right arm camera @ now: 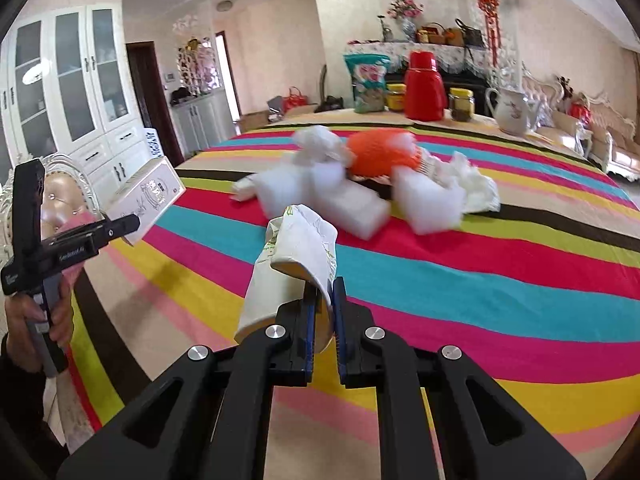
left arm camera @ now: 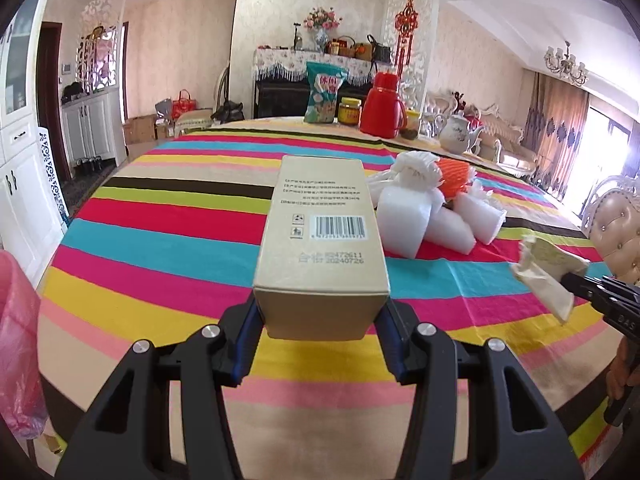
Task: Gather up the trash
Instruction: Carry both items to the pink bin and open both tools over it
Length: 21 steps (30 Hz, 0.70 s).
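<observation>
Foam pieces (right arm camera: pixel 352 196) lie mid-table (right arm camera: pixel 480 280); thermos (right arm camera: pixel 425 86), jars (right arm camera: pixel 396 97) and teapot (right arm camera: pixel 512 110) stand behind them.

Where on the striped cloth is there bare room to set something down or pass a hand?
The near half of the tablecloth, between the table's front edge and the foam trash pile, is bare. So is the left stretch beside the pile. It is crowded at the pile itself and along the far edge, where the snack bag, red thermos, jars and teapot stand.

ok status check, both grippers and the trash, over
Left gripper shut on tan cardboard box. Right gripper shut on crumpled cream paper cup. White foam pieces and orange foam net remain on striped tablecloth. Nothing blocking.
</observation>
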Each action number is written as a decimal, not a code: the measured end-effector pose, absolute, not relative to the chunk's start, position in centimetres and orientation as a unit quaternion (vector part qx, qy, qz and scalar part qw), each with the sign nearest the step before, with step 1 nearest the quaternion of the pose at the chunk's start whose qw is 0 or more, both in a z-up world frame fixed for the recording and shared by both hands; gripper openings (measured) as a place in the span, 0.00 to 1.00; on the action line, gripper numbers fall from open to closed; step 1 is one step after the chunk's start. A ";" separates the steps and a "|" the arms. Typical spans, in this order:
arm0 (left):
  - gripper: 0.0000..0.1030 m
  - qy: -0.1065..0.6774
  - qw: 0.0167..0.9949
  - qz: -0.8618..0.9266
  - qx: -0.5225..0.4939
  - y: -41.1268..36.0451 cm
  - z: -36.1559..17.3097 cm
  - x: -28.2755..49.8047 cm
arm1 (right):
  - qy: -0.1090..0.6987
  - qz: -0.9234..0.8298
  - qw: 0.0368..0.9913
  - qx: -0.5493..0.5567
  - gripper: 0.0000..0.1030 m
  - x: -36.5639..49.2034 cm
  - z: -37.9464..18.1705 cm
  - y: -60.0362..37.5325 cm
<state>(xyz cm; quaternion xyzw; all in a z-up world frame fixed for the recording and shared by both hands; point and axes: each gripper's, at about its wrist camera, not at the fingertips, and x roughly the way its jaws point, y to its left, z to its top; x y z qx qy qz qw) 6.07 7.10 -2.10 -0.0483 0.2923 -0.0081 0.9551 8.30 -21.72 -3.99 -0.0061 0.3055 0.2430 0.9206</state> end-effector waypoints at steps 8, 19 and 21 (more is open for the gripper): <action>0.48 0.270 0.961 0.007 -0.049 8.9 -1.5 2.4 | 0.285 0.275 0.918 -0.003 0.10 7.6 -3.1 -16.9; 0.48 0.215 0.973 0.065 -0.053 13.2 0.0 -1.9 | 0.258 0.331 0.908 -0.003 0.10 7.1 -2.2 -8.4; 0.48 0.210 0.973 0.074 -0.055 14.0 0.1 -2.6 | 0.250 0.346 0.904 -0.005 0.10 6.8 -2.0 -6.3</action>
